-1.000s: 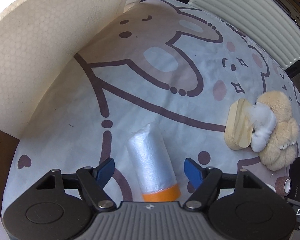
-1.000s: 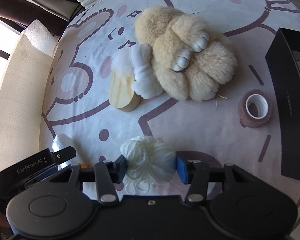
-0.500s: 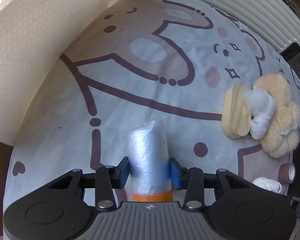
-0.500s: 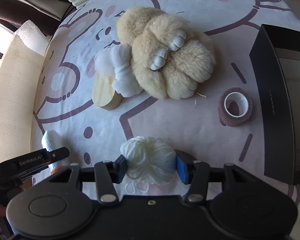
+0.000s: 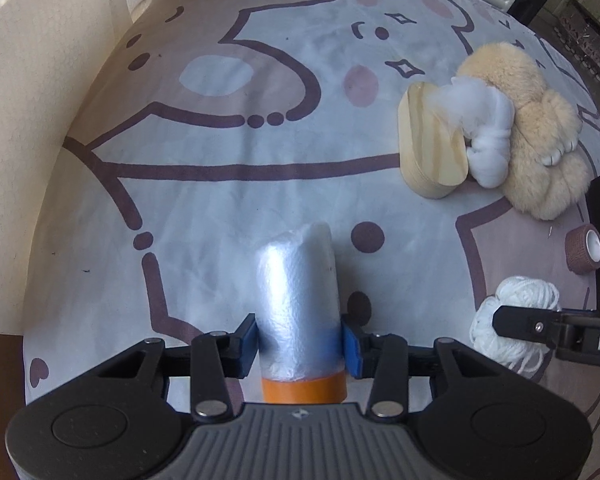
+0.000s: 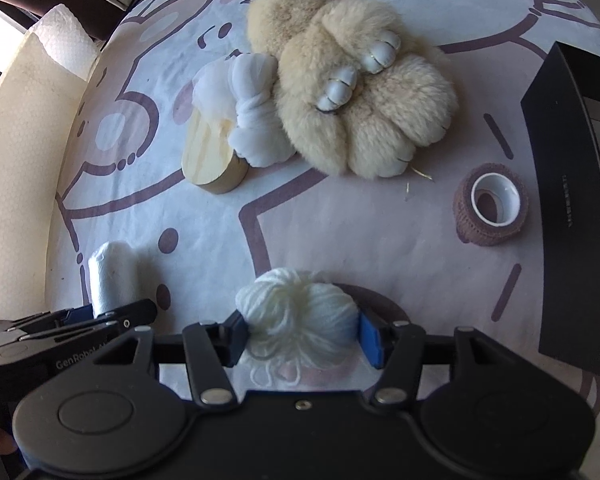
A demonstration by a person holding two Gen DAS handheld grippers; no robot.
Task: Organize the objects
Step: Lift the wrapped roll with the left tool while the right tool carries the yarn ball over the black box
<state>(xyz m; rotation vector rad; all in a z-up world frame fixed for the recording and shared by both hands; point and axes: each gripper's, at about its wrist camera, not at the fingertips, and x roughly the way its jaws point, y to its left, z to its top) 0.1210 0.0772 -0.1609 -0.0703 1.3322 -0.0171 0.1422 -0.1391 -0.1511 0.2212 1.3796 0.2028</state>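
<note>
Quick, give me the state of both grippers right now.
Left gripper: shut on the plastic-wrapped roll.
Right gripper: shut on the ball of white yarn.

The cloth (image 5: pixel 228 208) is pale grey with brown cartoon outlines. The roll (image 5: pixel 298 300) is silvery white with an orange end; the plush (image 6: pixel 364 92) is beige.

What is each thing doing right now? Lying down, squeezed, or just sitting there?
Plastic bag roll: lying down, squeezed by left gripper.
Yarn ball: on cloth, squeezed by right gripper.
Plush paw: lying free.
Bandage roll: standing on end.
Wooden block: flat, white cloth bundle resting on it.
</note>
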